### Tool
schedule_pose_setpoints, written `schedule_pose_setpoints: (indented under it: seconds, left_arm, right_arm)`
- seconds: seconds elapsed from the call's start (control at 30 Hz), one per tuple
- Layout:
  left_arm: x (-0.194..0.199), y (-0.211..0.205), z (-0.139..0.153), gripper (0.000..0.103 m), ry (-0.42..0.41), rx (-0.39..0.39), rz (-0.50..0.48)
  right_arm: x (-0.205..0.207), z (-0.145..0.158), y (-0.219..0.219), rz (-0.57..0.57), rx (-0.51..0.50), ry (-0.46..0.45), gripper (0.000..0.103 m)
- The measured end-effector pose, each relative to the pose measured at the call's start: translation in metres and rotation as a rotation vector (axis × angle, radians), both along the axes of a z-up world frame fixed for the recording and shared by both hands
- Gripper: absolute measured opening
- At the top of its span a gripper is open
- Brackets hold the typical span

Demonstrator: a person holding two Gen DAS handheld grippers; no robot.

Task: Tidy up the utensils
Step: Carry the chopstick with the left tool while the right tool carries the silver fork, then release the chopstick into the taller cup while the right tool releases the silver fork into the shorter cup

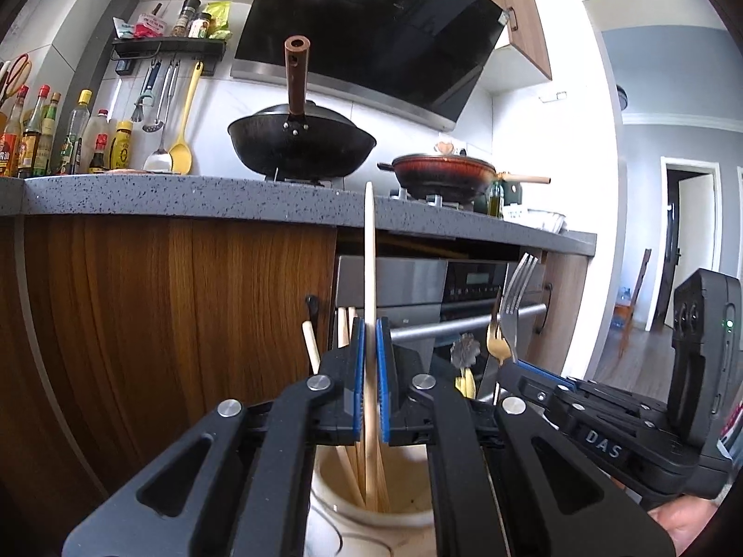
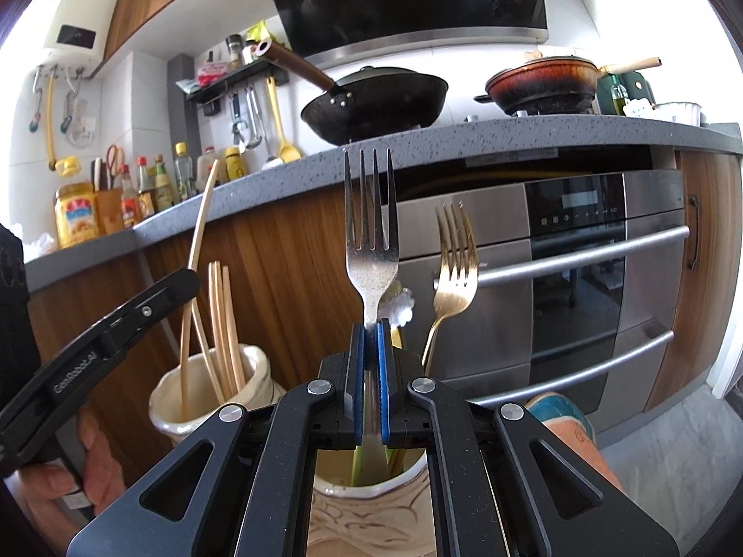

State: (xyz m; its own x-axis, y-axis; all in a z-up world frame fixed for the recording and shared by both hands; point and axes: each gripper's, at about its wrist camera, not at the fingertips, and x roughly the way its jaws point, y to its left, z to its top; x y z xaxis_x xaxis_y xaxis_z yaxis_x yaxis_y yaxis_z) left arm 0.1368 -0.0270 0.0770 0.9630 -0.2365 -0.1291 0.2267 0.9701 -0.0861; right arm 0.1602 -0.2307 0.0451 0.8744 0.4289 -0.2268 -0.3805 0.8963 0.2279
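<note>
A: Left gripper (image 1: 370, 371) status?

B: Jaws clamped on a pale, flat wooden stick (image 1: 370, 255). It stands upright and its lower end goes down into a cream ceramic holder (image 1: 371, 517) right under the jaws. More thin wooden chopsticks (image 1: 344, 325) sit in the same holder, at 11 o'clock of the jaws.

A: Right gripper (image 2: 370, 362)?

B: Jaws pinched on the neck of a silver steel fork (image 2: 371, 250), tines up at 12 o'clock. The handle runs down between the blue pads (image 2: 383, 371) into a second cream holder with brown line pattern (image 2: 371, 524). Can't tell whether the handle reaches the bottom.

A: Anything else in that holder?

B: A gold-coloured fork (image 2: 455, 269) at 1 o'clock of the jaws, tines up, leaning slightly right. Something white and lumpy (image 2: 400, 308) just behind the silver fork, can't identify it.

A: How do the holders sit?

B: Side by side. In the right wrist view the chopstick holder is at 9 o'clock, with the left gripper coming in over it.

A: Surroundings?

B: Grey speckled desk (image 1: 185, 192) above at 12 o'clock, with a black wok with brown handle (image 1: 302, 144), a red-brown pan (image 1: 443, 171) and a row of sauce bottles (image 1: 46, 139). Stainless oven (image 2: 580, 269) behind the forks.
</note>
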Motion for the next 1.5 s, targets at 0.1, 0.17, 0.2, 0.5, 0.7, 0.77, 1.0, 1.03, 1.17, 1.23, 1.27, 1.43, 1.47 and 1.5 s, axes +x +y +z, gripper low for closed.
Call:
schedule_pose_setpoints:
  seconds: [0.1,0.17,0.2,0.5,0.7,0.77,1.0,1.03,1.17,1.23,1.27,1.43,1.47,1.5]
  left_arm:
    - [-0.005,0.000,-0.003,0.005,0.016,0.031,-0.002]
    - [-0.008,0.001,-0.006,0.005,0.028,0.044,-0.002]
    - [-0.009,0.003,-0.007,0.005,0.039,0.042,0.002]
    - [-0.017,0.022,-0.013,0.005,0.117,0.003,0.026]
    - [-0.014,0.022,-0.020,0.005,0.166,0.015,0.029]
    - [-0.013,0.022,-0.021,0.005,0.166,0.016,0.033]
    - [-0.012,0.024,-0.020,0.005,0.172,0.010,0.031]
    - [-0.012,0.024,-0.020,0.006,0.171,0.013,0.032]
    - [-0.011,0.023,-0.020,0.008,0.175,0.021,0.040]
    - [-0.010,0.024,-0.020,0.010,0.181,0.014,0.040]
    - [-0.010,0.025,-0.020,0.012,0.181,0.013,0.042]
    - [-0.011,0.028,-0.019,0.014,0.177,0.004,0.053]
    - [-0.011,0.029,-0.019,0.015,0.176,0.003,0.055]
    - [-0.011,0.030,-0.019,0.015,0.175,0.000,0.060]
  right_arm:
    - [0.000,-0.004,0.003,0.008,-0.019,0.008,0.006]
    - [0.000,-0.005,0.002,0.002,-0.026,0.015,0.006]
    - [0.000,-0.006,0.001,-0.001,-0.026,0.019,0.006]
    - [-0.005,-0.010,-0.009,-0.052,-0.036,0.047,0.006]
    - [-0.006,-0.012,-0.008,-0.079,-0.055,0.061,0.006]
    - [-0.005,-0.014,-0.007,-0.085,-0.057,0.071,0.006]
    - [-0.001,-0.016,-0.008,-0.094,-0.059,0.092,0.006]
    - [-0.001,-0.017,-0.008,-0.095,-0.062,0.093,0.006]
    - [0.001,-0.018,-0.007,-0.100,-0.071,0.102,0.006]
    - [0.001,-0.018,-0.008,-0.105,-0.069,0.098,0.006]
    - [0.001,-0.018,-0.008,-0.104,-0.066,0.098,0.006]
    - [0.001,-0.017,-0.012,-0.114,-0.057,0.092,0.006]
    - [0.002,-0.017,-0.012,-0.114,-0.056,0.095,0.006]
    - [0.002,-0.018,-0.012,-0.116,-0.056,0.097,0.006]
